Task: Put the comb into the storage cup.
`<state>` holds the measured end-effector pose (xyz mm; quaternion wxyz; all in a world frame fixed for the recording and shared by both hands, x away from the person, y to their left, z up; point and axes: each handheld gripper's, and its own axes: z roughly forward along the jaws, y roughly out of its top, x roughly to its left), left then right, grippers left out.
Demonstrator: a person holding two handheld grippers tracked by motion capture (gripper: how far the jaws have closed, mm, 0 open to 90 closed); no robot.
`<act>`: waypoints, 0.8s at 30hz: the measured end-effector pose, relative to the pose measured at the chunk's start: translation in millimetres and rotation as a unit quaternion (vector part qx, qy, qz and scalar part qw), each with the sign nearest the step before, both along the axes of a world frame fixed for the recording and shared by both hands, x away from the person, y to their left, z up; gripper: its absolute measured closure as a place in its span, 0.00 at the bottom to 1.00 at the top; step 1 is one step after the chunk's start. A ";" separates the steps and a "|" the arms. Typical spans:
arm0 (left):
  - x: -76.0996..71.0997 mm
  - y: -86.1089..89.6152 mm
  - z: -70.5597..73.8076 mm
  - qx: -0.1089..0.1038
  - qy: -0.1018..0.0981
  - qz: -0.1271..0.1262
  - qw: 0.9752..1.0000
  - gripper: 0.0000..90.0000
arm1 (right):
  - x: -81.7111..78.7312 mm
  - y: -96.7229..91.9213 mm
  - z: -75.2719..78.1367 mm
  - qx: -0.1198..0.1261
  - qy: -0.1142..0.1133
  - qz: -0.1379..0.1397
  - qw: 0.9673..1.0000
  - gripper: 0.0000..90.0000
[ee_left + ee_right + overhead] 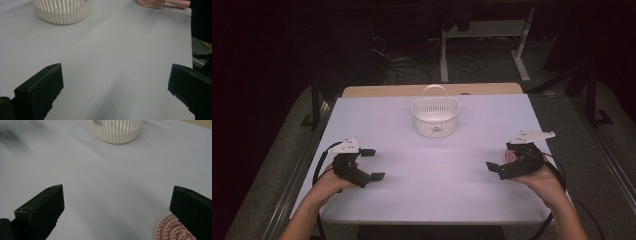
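Pink round bristled hairbrush is lying right by your right gripper, poking out under one wide-spread jaw, so you're probably lining up a grab. Left gripper is hovering spread wide too, holding nothing. White slatted plastic basket is sitting well ahead of both, likely the drop spot.

Overhead; low tong-cameras sharing basket

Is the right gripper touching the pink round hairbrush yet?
Cannot tell. In the right gripper view the pink round hairbrush lies at the edge of one open jaw of the right gripper, which hides any gap.
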<state>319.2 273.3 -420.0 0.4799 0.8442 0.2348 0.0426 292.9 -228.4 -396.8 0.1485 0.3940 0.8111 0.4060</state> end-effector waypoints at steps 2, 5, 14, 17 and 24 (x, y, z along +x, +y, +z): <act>0.1 0.1 0.0 0.000 0.000 0.000 1.000 0.00 | -0.3 -2.9 1.1 -0.002 0.000 -0.004 1.000 0.00; 0.1 0.2 0.1 0.000 0.000 0.000 1.000 0.00 | -0.9 -8.2 2.4 -0.006 0.002 -0.011 1.000 0.00; -0.1 0.0 0.1 0.001 0.000 -0.001 1.000 0.00 | -3.1 -19.8 6.3 -0.009 0.004 -0.019 1.000 0.00; -0.3 -0.2 0.1 0.001 0.001 -0.001 1.000 0.00 | -3.5 -22.7 7.4 -0.011 0.005 -0.020 1.000 0.00; -0.2 -0.1 0.2 0.001 -0.002 -0.001 1.000 0.00 | -4.4 -30.7 10.5 -0.017 0.008 -0.025 1.000 0.00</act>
